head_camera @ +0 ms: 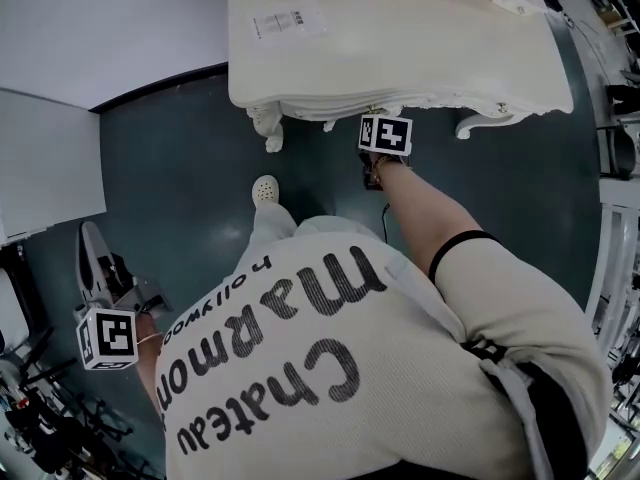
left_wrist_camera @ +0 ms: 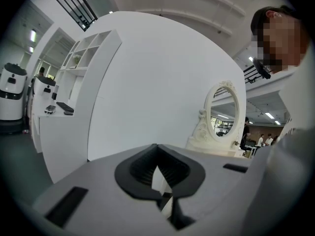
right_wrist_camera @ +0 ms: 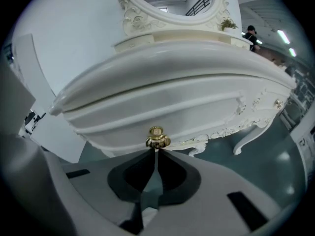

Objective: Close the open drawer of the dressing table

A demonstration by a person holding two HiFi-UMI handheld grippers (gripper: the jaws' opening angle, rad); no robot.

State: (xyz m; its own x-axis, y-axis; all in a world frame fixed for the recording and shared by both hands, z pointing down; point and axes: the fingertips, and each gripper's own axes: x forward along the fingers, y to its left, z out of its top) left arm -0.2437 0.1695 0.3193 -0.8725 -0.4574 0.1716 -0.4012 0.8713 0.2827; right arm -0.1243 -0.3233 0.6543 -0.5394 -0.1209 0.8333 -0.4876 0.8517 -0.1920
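The white dressing table stands in front of me, and its curved drawer front lies level with the carved apron. A gold knob sits at the middle of the drawer front. My right gripper points down at it, jaws drawn together to a thin slit, tips right under the knob with nothing seen between them. Its marker cube shows at the table's front edge. My left gripper hangs low at my left side, shut and empty, far from the table, facing a white wall.
The oval mirror rises at the back of the table top. Carved legs stand on the dark green floor, my shoe just before one. A white panel stands left, racks and gear right. A paper label lies on the top.
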